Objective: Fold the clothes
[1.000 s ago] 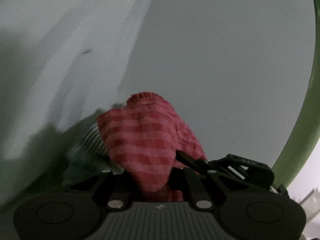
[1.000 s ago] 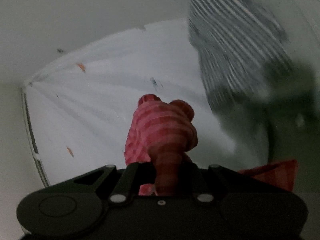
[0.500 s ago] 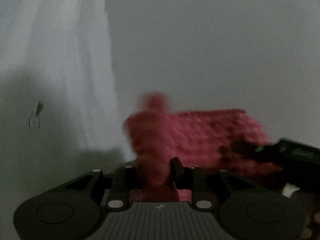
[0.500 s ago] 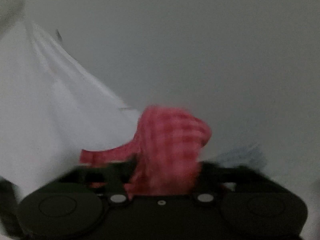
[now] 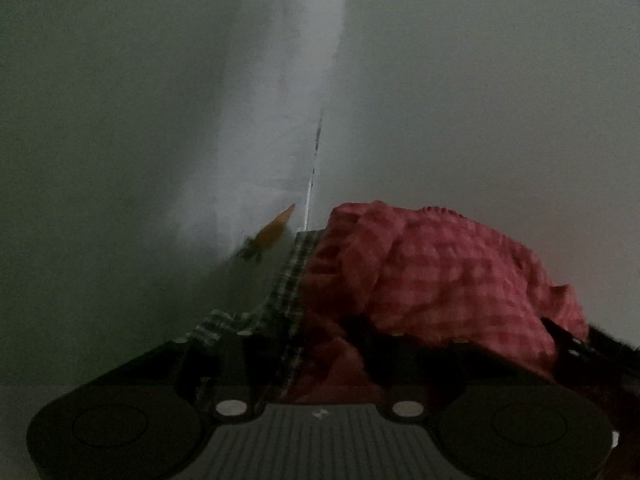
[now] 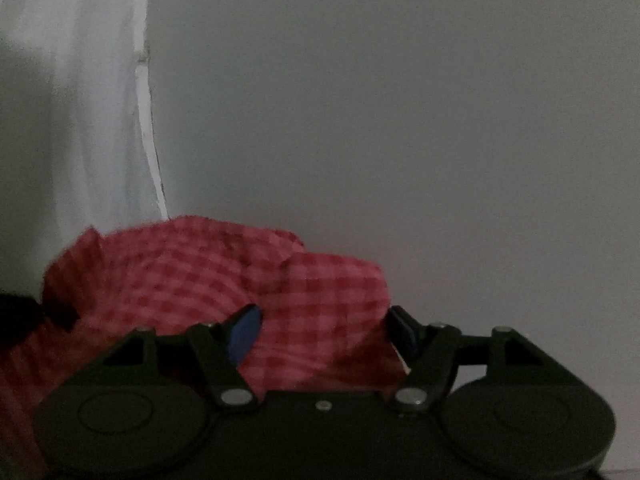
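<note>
A red-and-pink checked garment lies bunched right in front of both cameras; it also fills the lower middle of the right wrist view. My right gripper is open, its blue pads spread wide with the cloth lying loose between them. My left gripper is buried under the red cloth and a dark green plaid garment; its fingers stand apart and look open.
A white sheet with a small orange carrot print covers the surface at left. A plain grey wall fills the background of both views. The scene is dim.
Both grippers have let go of the red checked garment and their jaws have spread. The cloth has dropped from a held bunch into a heap in front of them.
</note>
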Tool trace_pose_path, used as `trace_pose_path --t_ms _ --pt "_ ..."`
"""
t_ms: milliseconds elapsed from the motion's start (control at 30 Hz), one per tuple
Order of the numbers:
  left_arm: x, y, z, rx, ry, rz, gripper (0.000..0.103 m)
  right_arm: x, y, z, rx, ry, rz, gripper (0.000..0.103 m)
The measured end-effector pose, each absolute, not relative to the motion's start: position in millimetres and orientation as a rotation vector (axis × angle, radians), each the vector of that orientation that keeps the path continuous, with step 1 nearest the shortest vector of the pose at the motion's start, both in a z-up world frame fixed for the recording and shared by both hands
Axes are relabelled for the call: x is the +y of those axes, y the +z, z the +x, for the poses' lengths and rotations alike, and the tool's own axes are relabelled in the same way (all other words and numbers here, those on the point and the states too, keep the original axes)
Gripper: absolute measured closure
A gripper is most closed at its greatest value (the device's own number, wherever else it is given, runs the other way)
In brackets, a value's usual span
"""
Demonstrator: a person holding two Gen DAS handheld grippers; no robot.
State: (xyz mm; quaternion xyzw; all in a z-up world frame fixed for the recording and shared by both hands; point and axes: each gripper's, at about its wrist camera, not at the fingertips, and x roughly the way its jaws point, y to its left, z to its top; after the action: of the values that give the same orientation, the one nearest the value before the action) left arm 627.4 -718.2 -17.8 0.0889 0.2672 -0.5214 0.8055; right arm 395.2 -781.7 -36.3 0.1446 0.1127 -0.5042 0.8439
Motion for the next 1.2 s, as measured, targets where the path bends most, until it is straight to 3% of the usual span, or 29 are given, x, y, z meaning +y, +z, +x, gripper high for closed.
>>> trace_pose_path --t_ms 133,200,267,533,833,1200 --pt "-709.0 -0.6 632.9 0.531 -1.091 0.118 0.049 -774.6 -21.2 374.5 0.23 -1.045 0.269 0.017" --pt "-692.3 12.4 627.7 0.496 -1.059 0.082 0.037 -766.7 -12.5 361.4 0.231 -1.039 0.233 0.011" --pt "-671.2 23.1 621.3 0.458 -1.027 0.045 0.034 -757.9 1.0 353.2 0.224 -1.029 0.213 0.005" --pt "-539.1 80.5 520.7 0.216 -0.887 -0.071 0.0 -693.1 50.3 314.4 0.176 -0.902 0.14 0.001" --pt "-376.5 87.2 367.5 0.111 -0.643 -0.088 0.0 -579.0 70.9 258.1 0.161 -0.653 0.083 0.0" --pt "-199.3 53.4 211.1 0.322 -0.339 -0.039 0.0 -402.0 59.7 179.1 0.278 -0.292 0.096 0.0"
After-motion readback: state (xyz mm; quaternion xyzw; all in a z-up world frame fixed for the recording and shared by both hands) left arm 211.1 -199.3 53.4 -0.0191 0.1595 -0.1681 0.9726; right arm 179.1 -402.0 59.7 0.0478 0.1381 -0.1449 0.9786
